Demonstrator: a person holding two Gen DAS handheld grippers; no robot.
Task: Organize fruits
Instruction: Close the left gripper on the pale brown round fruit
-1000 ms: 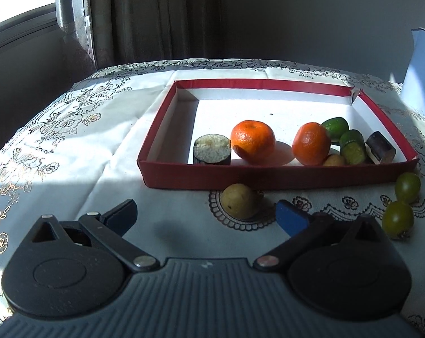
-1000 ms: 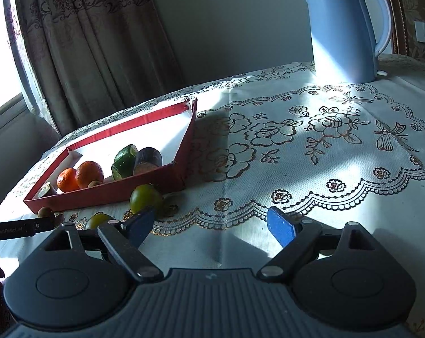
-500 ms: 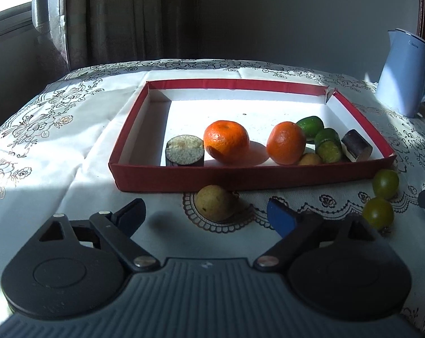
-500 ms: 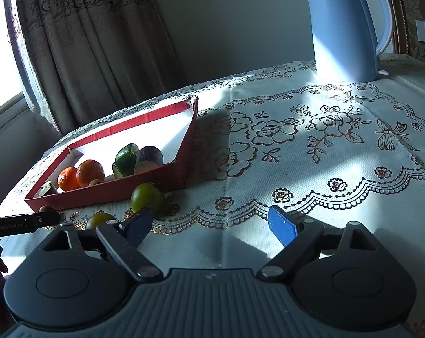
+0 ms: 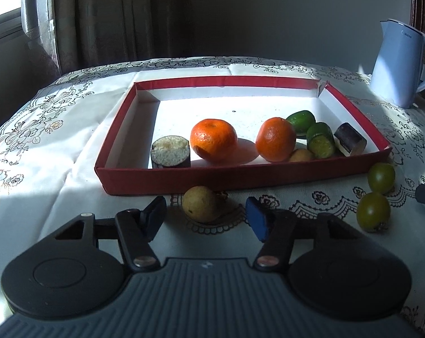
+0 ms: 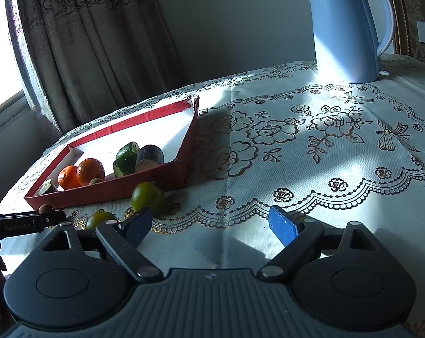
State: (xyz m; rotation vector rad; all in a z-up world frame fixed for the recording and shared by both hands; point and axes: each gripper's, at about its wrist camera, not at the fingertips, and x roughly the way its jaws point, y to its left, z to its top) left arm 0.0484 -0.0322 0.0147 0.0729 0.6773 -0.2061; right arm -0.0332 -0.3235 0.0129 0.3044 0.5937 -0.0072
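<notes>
The step in hand looks like the pick-up of the small tan-yellow round fruit (image 5: 200,203) that lies on the desk, on the white embroidered tablecloth (image 5: 54,174) just outside the near wall of the shallow red cardboard tray with the white floor (image 5: 167,181). The left hand-held gripper (image 5: 205,218) has this fruit between its blue pads, and its jaws are closing; gaps show on both sides, so the pads do not press on it yet.

Inside the tray lie two orange mandarins (image 5: 214,139), green cut pieces (image 5: 320,140), two dark purple chunks (image 5: 170,152) and a small tan fruit. Two green-yellow round fruits (image 5: 373,211) wait on the cloth off the tray's right corner.

The right hand-held gripper (image 6: 209,225) stands spread and empty, close to those green fruits, with a pale blue electric kettle (image 6: 346,28) far behind.

The next move calls for the pads to finish closing on the tan fruit without squeezing it out forward, then a lift clear of the red wall before setting it inside.
</notes>
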